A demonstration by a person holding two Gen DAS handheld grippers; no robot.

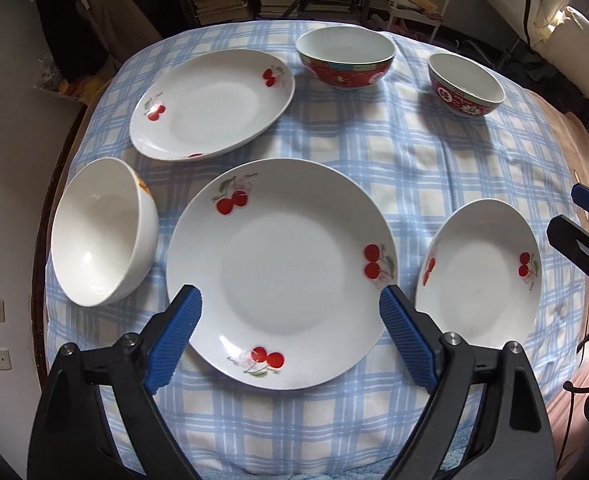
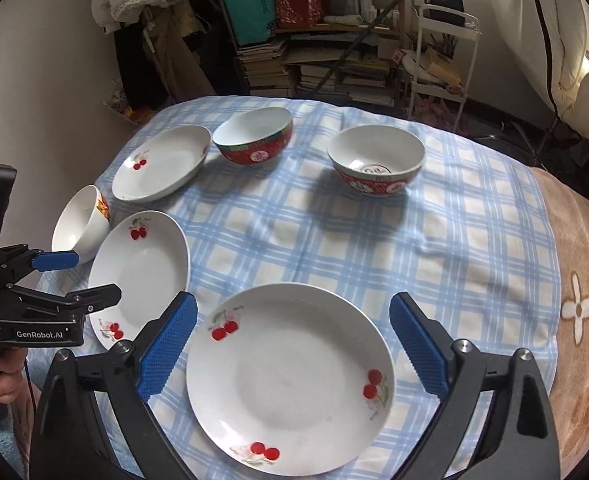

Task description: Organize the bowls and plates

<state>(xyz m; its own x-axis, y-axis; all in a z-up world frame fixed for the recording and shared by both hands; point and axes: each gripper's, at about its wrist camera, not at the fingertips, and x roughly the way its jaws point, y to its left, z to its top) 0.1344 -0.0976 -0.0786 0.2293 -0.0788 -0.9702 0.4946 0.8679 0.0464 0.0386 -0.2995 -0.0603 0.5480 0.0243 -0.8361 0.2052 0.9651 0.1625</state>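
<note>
We saw three cherry plates on the blue check cloth (image 1: pixel 434 168): a middle plate (image 1: pixel 280 272) w/ our left gripper (image 1: pixel 290 312) above it, fingers wide apart & holding nothing; a right plate (image 2: pixel 290 376) under our right gripper (image 2: pixel 292 344), likewise spread & empty; a far plate (image 1: pixel 212 104). A white bowl (image 1: pixel 102 232) lay tipped at left, near the middle plate; two red bowls (image 1: pixel 344 62) (image 1: pixel 465 85) stood upright at the back.

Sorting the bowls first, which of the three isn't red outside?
The white bowl at the table's left edge, beside the big cherry plate. The two far bowls are red outside.
</note>
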